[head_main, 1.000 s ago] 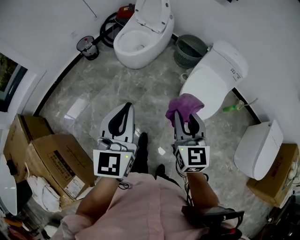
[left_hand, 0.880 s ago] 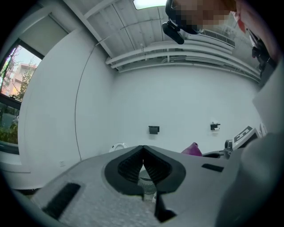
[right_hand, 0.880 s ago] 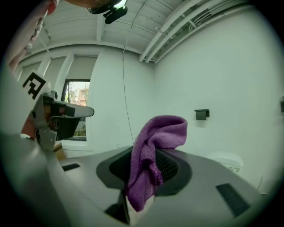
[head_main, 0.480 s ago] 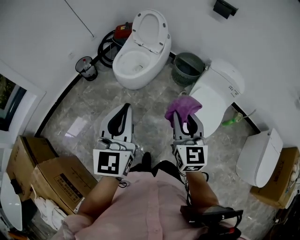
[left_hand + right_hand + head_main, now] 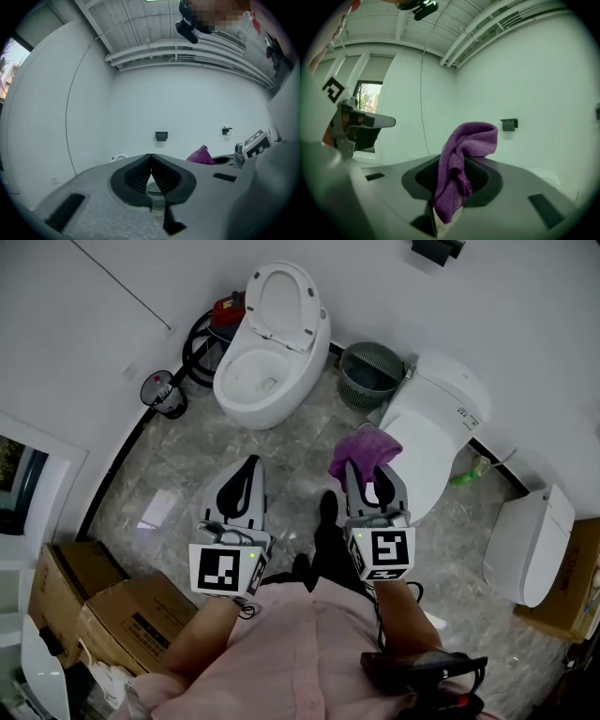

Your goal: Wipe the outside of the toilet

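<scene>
Seen from above, on a grey marble-patterned floor. At far left sit brown cardboard boxes [image 5: 112,610]. The left gripper [image 5: 250,465] is held out level with its jaws pressed together at the tips and nothing between them.

Ahead of it stands a white oval toilet with its lid raised [image 5: 262,371]. To the right of that is a dark green mesh waste basket [image 5: 371,371].

The right gripper [image 5: 365,471] is clamped on a purple terry cloth [image 5: 367,448], which bunches above the tips. Just beyond the cloth, and not touching it, is a white toilet with its lid closed [image 5: 436,423]. A third white toilet [image 5: 525,540] stands at far right. Which toilet is meant cannot be told, though the closed one is nearest.

The cloth looks light, soft and limp. It is probably best pinched by a bunched fold, as it is here, so that a free lobe is left for wiping. The toilets look hard, glazed and slippery. They are things to rub rather than grip.

Only the head view shows the floor and how the toilets are laid out. The right gripper view alone shows the cloth running down deep between the black ribbed pads [image 5: 480,176]. It also shows a window [image 5: 368,101]. The left gripper view alone shows how that gripper's tips meet, with the basket seen through the gap below them.
</scene>
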Tool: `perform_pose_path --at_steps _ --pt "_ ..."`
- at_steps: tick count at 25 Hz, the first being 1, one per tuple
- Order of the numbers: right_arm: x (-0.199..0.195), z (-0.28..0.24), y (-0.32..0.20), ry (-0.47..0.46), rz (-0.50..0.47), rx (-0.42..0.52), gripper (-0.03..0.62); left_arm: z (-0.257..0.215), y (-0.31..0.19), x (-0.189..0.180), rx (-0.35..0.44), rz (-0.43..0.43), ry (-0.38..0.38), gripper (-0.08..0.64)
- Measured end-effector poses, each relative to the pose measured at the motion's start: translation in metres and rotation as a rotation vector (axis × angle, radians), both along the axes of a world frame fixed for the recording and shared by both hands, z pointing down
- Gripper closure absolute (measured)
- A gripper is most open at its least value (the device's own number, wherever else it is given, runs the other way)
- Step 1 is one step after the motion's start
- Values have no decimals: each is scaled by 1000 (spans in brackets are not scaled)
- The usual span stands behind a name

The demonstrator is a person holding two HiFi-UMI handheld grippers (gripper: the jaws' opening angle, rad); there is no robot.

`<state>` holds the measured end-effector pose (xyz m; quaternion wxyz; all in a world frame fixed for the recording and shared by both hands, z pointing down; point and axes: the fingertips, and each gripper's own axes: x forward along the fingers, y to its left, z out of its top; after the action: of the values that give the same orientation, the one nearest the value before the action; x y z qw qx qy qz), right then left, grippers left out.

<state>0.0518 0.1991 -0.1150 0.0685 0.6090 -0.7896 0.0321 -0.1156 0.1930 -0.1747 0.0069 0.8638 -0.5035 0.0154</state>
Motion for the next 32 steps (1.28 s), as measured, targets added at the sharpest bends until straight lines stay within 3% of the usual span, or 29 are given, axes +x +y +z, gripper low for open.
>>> perform_pose_path --at_steps 10,20,32 --pt "52 54 -117 -13 24 -80 476 46 -115 54 -88 42 -63 552" --pt "78 91 -261 -20 -52 -137 476 76 -255 94 -148 21 -116 552" --pt "82 66 -346 10 -81 -82 476 44 -309 82 -96 -60 -118 552"
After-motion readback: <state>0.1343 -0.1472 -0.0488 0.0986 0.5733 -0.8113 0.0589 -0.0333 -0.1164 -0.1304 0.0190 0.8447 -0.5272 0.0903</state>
